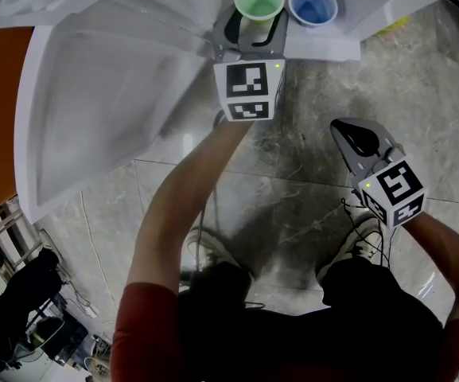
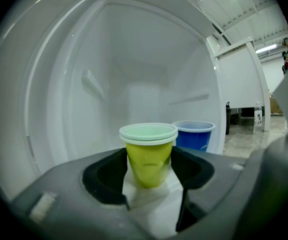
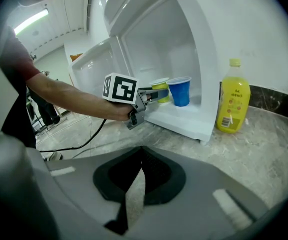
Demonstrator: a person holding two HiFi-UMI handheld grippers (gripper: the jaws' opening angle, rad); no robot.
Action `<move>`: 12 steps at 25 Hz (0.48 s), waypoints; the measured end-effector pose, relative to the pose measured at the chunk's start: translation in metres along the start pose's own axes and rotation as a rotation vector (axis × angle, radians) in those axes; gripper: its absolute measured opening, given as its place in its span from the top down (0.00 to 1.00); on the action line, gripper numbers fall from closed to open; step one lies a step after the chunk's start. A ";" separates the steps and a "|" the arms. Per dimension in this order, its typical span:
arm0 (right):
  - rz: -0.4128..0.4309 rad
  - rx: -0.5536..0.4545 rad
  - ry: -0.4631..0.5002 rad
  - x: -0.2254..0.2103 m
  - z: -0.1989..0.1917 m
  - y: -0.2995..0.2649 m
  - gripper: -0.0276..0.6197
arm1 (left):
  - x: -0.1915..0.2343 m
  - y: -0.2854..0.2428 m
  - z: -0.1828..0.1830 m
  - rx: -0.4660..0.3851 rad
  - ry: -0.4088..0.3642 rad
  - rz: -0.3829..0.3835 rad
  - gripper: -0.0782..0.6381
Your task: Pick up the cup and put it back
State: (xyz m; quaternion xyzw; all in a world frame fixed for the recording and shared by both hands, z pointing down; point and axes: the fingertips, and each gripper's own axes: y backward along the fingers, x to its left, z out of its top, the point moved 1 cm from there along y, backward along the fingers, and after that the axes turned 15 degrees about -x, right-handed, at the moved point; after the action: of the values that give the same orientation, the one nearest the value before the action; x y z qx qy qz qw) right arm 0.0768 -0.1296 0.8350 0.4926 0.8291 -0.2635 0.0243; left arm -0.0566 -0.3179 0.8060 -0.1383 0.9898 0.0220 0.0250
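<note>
A green cup stands in the white cabinet beside a blue cup. My left gripper reaches into the cabinet, and its pads press on both sides of the green cup's upper wall, which shows a small dent. The cup's base is close over the white shelf; contact cannot be told. My right gripper hangs lower right over the marble, shut and empty.
The cabinet's door stands open to the left. A yellow bottle stands on the marble right of the cabinet. The person's shoes and a cable are on the floor below.
</note>
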 end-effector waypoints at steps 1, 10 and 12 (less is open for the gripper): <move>-0.001 -0.001 0.002 -0.001 0.000 0.000 0.96 | 0.000 0.000 0.000 0.000 -0.002 -0.003 0.51; -0.007 -0.019 0.001 -0.001 0.003 -0.001 0.96 | -0.003 0.002 -0.001 0.011 -0.024 -0.005 0.45; -0.008 -0.019 0.002 -0.001 0.003 -0.001 0.96 | -0.003 0.004 0.000 0.013 -0.026 -0.008 0.45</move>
State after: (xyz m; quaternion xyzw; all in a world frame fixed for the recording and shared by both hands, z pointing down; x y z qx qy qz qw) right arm 0.0757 -0.1320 0.8331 0.4892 0.8335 -0.2554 0.0273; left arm -0.0547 -0.3127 0.8062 -0.1419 0.9890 0.0174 0.0387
